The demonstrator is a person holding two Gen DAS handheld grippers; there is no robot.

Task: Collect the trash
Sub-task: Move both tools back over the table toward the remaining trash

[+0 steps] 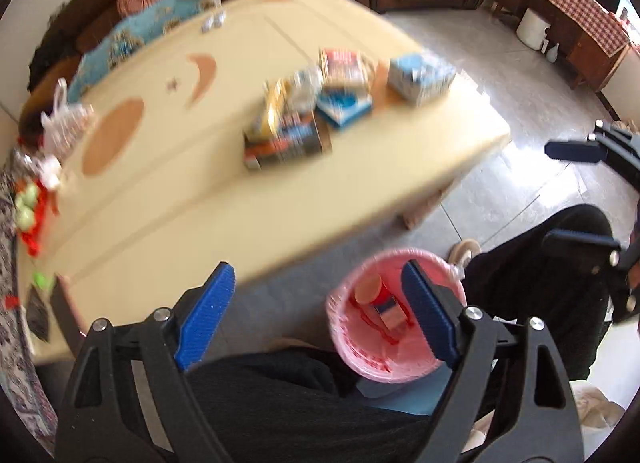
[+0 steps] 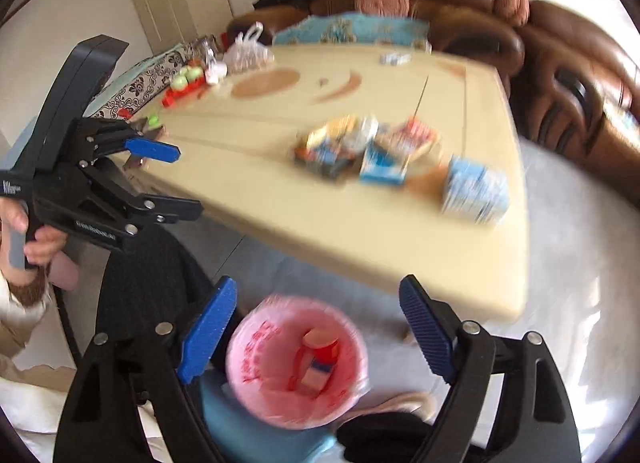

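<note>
Trash (image 1: 298, 119) sits heaped in a blurred cluster of cartons and wrappers on the cream table (image 1: 168, 199), with a blue-and-white box (image 1: 420, 77) just beside it. I hold my left gripper (image 1: 320, 315) and right gripper (image 2: 318, 329) above a pink-lined bin (image 2: 248, 367) on the floor beside the table, both with fingers spread wide and empty. A red container (image 1: 380, 301) lies inside the bin.
</note>
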